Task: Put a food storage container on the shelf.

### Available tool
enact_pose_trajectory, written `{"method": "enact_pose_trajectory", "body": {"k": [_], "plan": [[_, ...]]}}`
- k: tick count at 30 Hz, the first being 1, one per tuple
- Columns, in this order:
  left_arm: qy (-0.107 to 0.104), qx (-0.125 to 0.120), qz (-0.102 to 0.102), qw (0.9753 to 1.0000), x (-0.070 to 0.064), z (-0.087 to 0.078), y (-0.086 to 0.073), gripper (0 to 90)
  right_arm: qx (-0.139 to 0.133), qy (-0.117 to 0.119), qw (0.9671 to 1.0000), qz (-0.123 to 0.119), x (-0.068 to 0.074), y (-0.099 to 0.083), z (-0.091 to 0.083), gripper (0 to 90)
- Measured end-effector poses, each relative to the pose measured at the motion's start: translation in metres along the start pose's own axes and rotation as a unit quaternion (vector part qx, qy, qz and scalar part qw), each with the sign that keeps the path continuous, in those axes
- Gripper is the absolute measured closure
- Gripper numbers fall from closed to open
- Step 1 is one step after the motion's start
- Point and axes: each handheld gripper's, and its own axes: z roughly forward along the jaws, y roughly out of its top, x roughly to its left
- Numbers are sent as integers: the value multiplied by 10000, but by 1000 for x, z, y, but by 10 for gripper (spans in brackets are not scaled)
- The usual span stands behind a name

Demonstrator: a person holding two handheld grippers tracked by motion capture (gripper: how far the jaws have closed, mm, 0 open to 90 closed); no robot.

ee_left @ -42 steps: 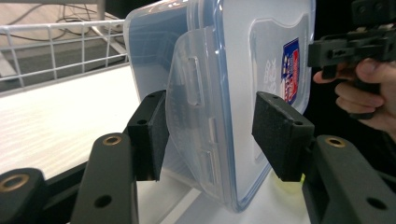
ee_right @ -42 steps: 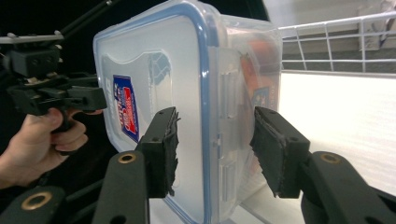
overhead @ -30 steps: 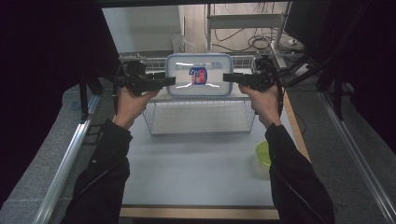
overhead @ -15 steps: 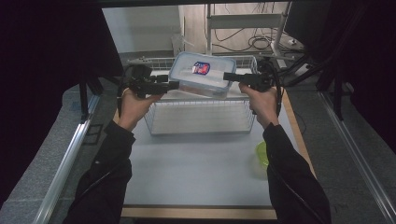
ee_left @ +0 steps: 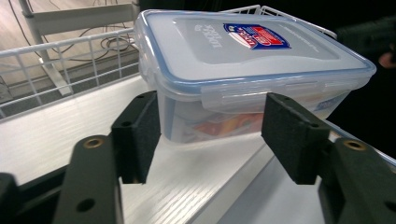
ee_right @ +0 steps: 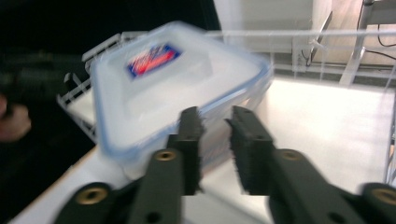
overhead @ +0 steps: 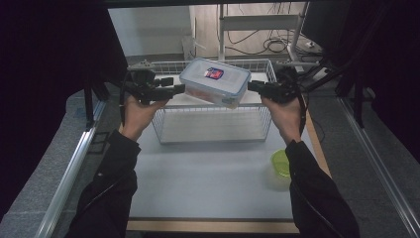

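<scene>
A clear food container (overhead: 213,82) with a blue-edged lid and a red and blue label hangs tilted over a white wire basket (overhead: 213,140). My left gripper (overhead: 179,89) is open at the container's left end. In the left gripper view its wide-apart jaws (ee_left: 212,135) stand just short of the container (ee_left: 252,51), without clamping it. My right gripper (overhead: 251,86) meets the right end. In the blurred right gripper view its jaws (ee_right: 215,140) are almost together, seemingly on the edge of the container (ee_right: 177,88).
The basket stands at the back middle of the grey table (overhead: 208,198), and its wire rim (ee_left: 70,60) runs behind the container. A small green bowl (overhead: 281,163) sits near the right forearm. Cables and a metal stand lie beyond the basket.
The container has turned from lid-up-toward-the-camera to lying flatter, with its right side lower. Both hands have stayed at its two ends over the basket.
</scene>
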Motion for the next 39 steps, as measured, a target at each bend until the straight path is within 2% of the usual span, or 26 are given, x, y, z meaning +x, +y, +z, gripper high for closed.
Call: {"method": "enact_pose_trajectory", "body": {"k": [4,6,8,11,18,20,25,33,39], "plan": [[45,11,-22,10000,2,-1,-3,417,206,194,9990,-346,18,-16,0,869],[61,12,-33,10000,2,0,-4,421,327,235,9980,-487,26,-22,2,870],[65,24,-24,10000,2,0,-4,427,384,333,9975,-500,30,-26,4,868],[83,44,16,10000,1,1,-5,430,339,300,9975,-544,34,-25,8,855],[125,55,19,9999,3,-1,-7,448,327,64,9990,-284,22,-17,16,853],[146,73,12,9999,4,-1,-8,450,325,35,9994,-126,15,-15,21,853],[185,108,2,9998,5,1,-10,460,292,-46,9996,47,8,-10,28,851],[182,170,47,9997,3,5,-12,476,281,-270,9991,141,3,-1,42,850],[193,162,133,9996,1,2,-15,476,260,-352,9990,117,0,1,43,837]]}}
